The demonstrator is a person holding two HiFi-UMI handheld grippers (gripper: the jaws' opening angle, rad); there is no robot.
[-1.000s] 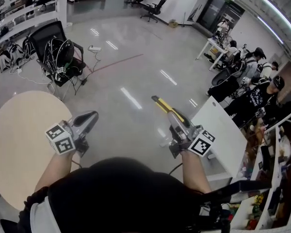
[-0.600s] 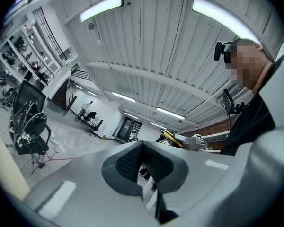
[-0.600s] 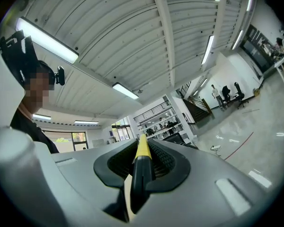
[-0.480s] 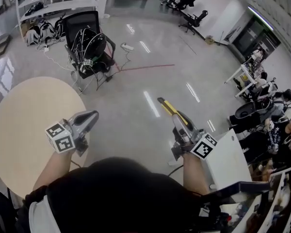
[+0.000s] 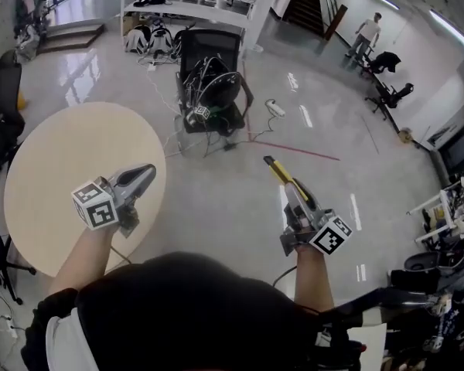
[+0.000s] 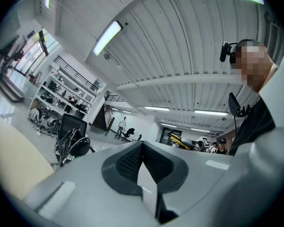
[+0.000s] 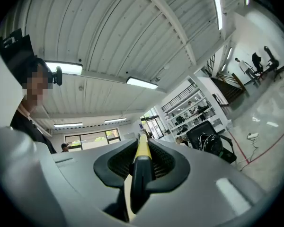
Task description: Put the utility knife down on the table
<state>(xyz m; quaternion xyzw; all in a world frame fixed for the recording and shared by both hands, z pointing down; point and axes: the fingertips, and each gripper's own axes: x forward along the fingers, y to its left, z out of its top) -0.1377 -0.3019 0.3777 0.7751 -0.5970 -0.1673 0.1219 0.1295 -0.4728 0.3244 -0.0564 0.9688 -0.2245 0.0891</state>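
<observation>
Utility knife (image 7: 142, 162) sits pinched in the right claw (image 5: 297, 199); left claw (image 6: 142, 150) pressed together, empty.

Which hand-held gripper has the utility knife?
The right hand-held gripper, clamped on the yellow-and-black utility knife sticking out ahead of it; the left hand-held gripper is shut with nothing between its jaws.

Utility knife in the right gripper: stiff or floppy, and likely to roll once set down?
Probably stiff: the utility knife juts straight from the right gripper without sagging. Its slim, flat body likely won't roll.
</observation>
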